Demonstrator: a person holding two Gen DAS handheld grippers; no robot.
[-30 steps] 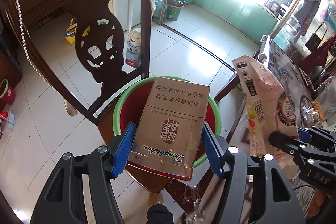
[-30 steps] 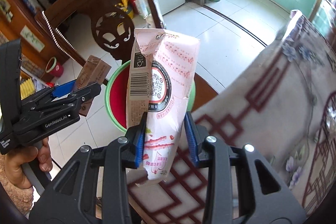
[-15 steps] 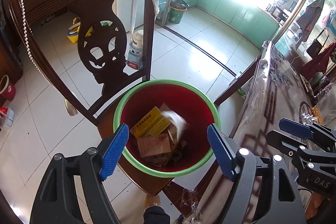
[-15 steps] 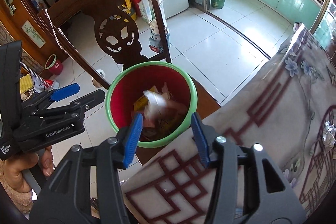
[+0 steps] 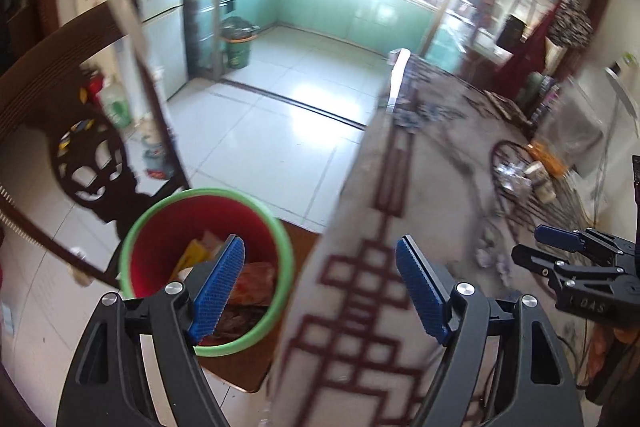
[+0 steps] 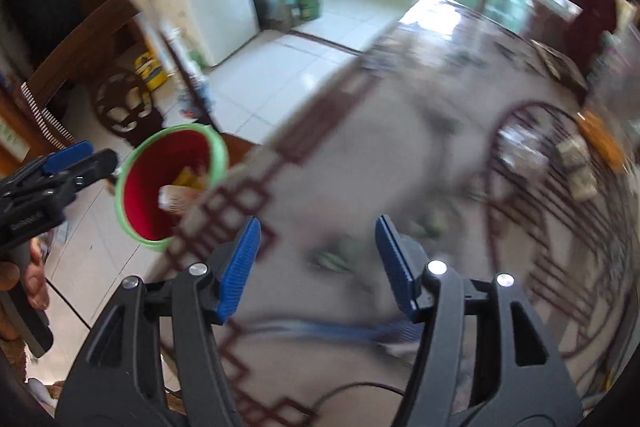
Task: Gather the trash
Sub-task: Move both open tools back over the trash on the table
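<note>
A red bin with a green rim (image 5: 136,247) stands on a wooden chair seat beside the table; boxes and wrappers lie inside it. It also shows in the right wrist view (image 6: 132,163). My left gripper (image 5: 320,283) is open and empty, over the table's edge just right of the bin. My right gripper (image 6: 316,259) is open and empty above the patterned tablecloth (image 6: 400,147). Blurred trash pieces (image 5: 524,175) lie further along the table, and small green scraps (image 6: 336,259) lie just ahead of my right gripper.
A dark carved chair back (image 5: 80,163) rises left of the bin. White tiled floor (image 5: 272,131) leads to a green kitchen bin (image 5: 238,41). A cable (image 6: 360,387) and a blue strip lie on the cloth near my right gripper. Both views are motion-blurred.
Both grippers opened and dropped the brown box and the pink packet into the bin. Both then swung right, away from the bin and over the table.
</note>
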